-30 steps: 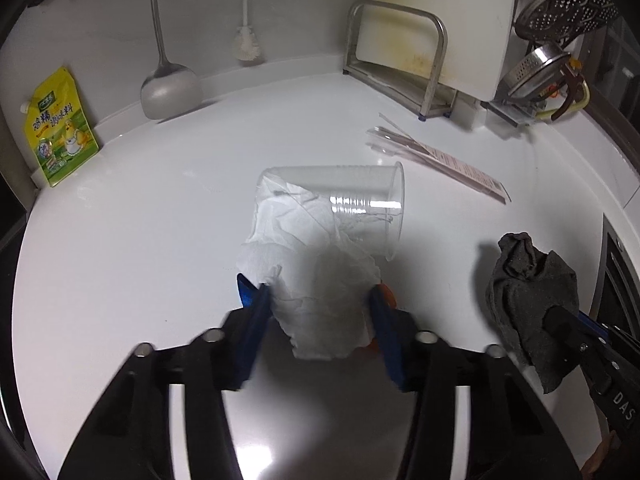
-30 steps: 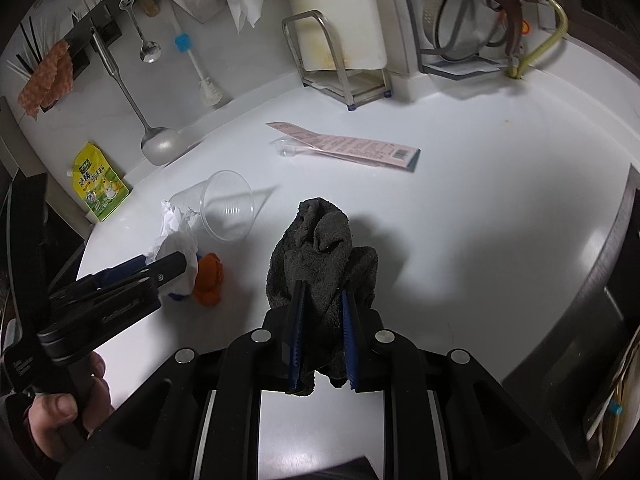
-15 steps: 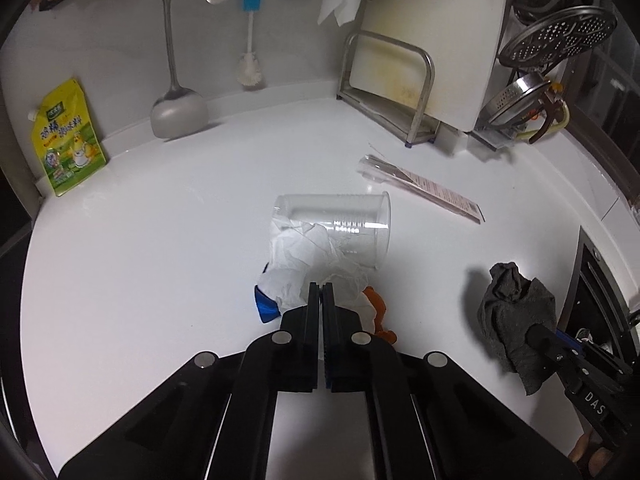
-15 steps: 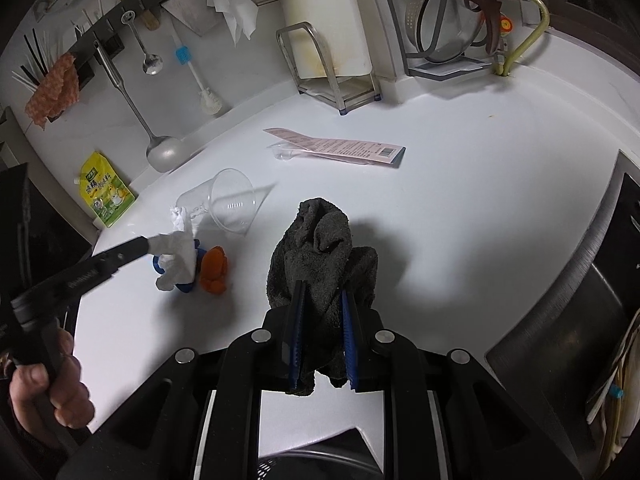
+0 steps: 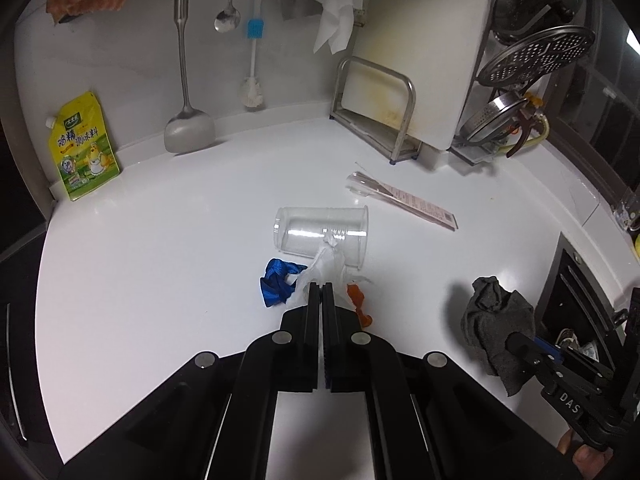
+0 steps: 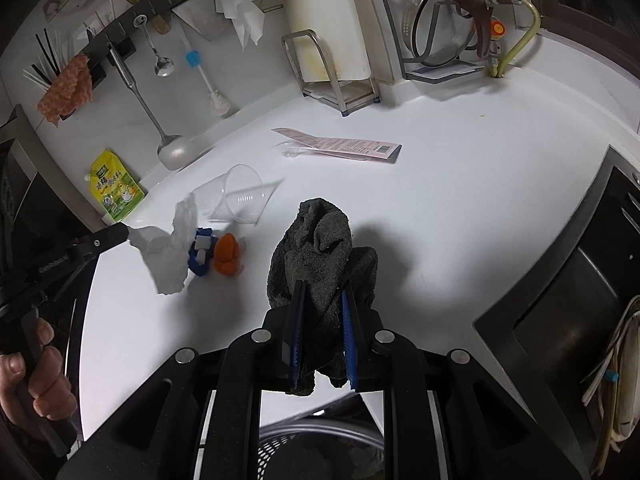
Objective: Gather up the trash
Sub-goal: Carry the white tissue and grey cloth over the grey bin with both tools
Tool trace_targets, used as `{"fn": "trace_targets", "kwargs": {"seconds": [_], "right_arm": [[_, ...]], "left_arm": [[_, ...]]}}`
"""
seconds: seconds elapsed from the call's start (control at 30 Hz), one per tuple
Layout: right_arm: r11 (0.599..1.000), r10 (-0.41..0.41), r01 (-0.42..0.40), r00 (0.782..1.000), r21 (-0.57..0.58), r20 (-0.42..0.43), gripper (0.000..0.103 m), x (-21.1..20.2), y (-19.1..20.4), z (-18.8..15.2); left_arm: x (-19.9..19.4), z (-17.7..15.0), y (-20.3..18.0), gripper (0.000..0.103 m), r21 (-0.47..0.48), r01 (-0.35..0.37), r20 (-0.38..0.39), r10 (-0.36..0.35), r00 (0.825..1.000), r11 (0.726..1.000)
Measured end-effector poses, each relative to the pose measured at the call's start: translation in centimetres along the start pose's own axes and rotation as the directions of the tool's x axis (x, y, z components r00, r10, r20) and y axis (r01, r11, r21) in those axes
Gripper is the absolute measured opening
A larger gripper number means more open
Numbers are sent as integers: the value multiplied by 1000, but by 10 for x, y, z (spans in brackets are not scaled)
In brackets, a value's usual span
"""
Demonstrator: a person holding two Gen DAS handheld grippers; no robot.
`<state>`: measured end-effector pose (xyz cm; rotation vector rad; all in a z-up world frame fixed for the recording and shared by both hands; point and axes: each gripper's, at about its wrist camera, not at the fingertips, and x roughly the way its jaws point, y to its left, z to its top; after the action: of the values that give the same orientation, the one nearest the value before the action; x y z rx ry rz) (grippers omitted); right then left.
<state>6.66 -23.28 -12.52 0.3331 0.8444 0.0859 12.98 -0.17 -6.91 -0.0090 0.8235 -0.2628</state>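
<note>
while left claw [image 5: 321, 289] pinches tissue [image 6: 168, 254], only right view shows it airborne.

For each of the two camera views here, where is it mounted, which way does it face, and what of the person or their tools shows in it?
Left wrist: on the left gripper, angled down at the counter; its jaws pinch a white tissue; the right gripper shows at right.
Right wrist: on the right gripper, angled down; its jaws clamp a grey rag; a hand shows at left.
Shared: tissue, rag, clear cup, yellow pouch.
</note>
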Motion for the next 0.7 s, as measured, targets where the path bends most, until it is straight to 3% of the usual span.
{"fn": "trace_targets", "kwargs": {"seconds": [0.7], "right_arm": [[995, 37, -39, 999, -95, -18, 17, -69, 3, -36]], "left_arm": [[-83, -64, -38, 2, 51, 20, -15, -19, 1000, 998]]}}
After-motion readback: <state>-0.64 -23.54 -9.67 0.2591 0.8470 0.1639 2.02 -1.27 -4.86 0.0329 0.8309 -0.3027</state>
